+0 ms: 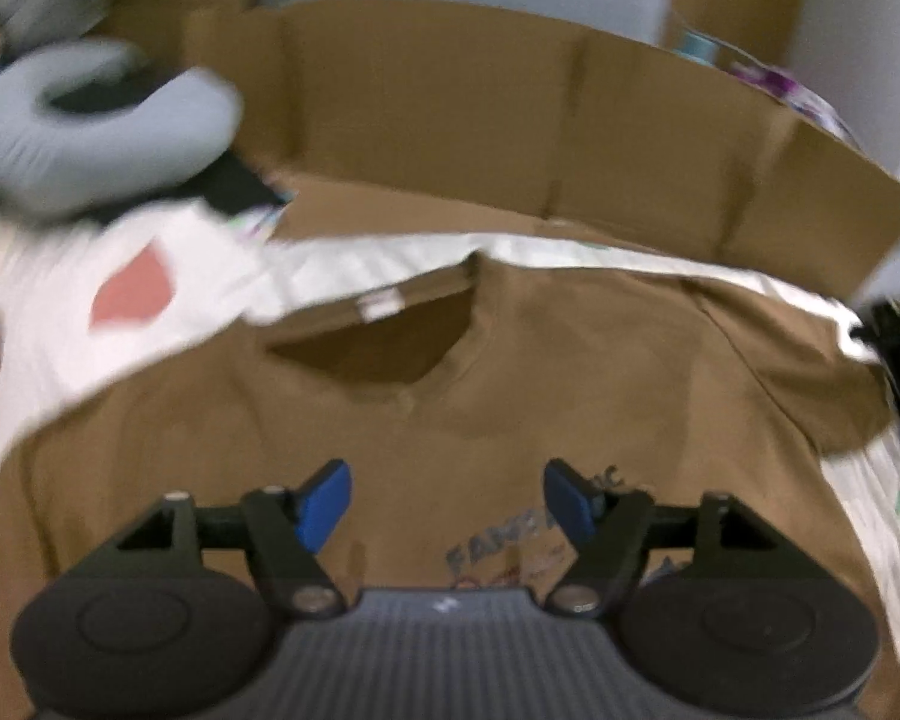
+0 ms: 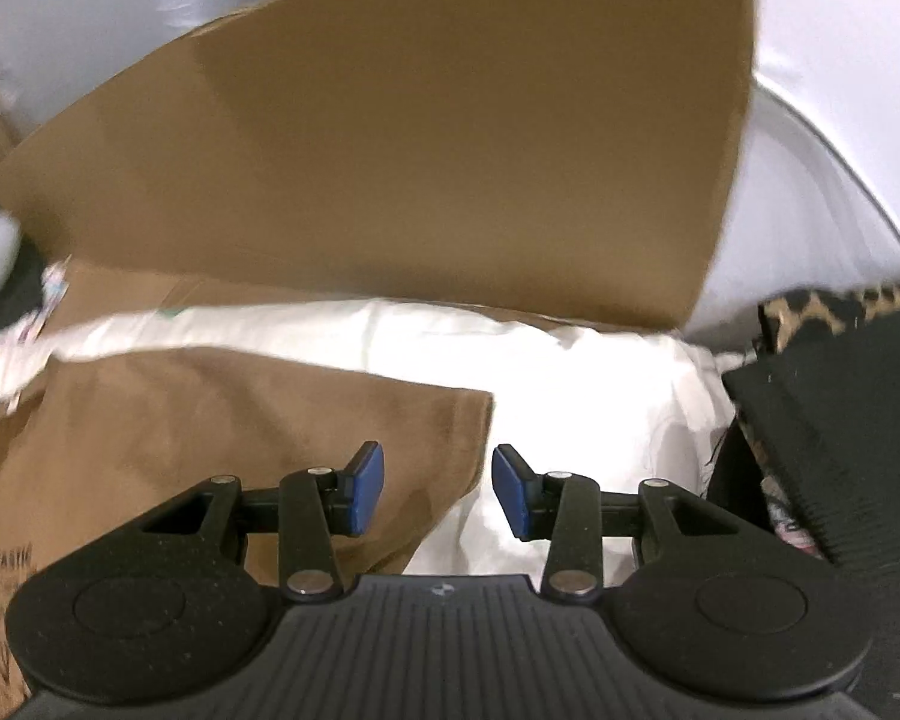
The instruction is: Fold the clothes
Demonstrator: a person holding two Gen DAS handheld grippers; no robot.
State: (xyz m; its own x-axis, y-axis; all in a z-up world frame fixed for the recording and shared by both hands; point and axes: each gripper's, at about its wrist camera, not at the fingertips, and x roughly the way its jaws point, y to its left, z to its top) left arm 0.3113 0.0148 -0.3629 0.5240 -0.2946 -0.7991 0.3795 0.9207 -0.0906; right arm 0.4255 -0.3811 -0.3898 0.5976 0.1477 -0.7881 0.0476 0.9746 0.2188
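Note:
A brown T-shirt (image 1: 510, 384) lies spread face up on a white printed sheet (image 1: 138, 300), its neckline toward the far side and a printed logo on the chest. My left gripper (image 1: 447, 501) hovers over the chest, open, nothing between its blue pads. In the right wrist view the shirt's sleeve end (image 2: 270, 420) lies on the white sheet (image 2: 570, 372). My right gripper (image 2: 438, 489) stands open just above the sleeve's right edge, holding nothing. Both views are motion-blurred.
A folded cardboard wall (image 1: 510, 120) stands behind the shirt, also seen in the right wrist view as the cardboard (image 2: 390, 150). A grey neck pillow (image 1: 90, 126) sits at the far left. A dark ribbed object (image 2: 840, 450) and leopard-print item (image 2: 834, 312) lie at the right.

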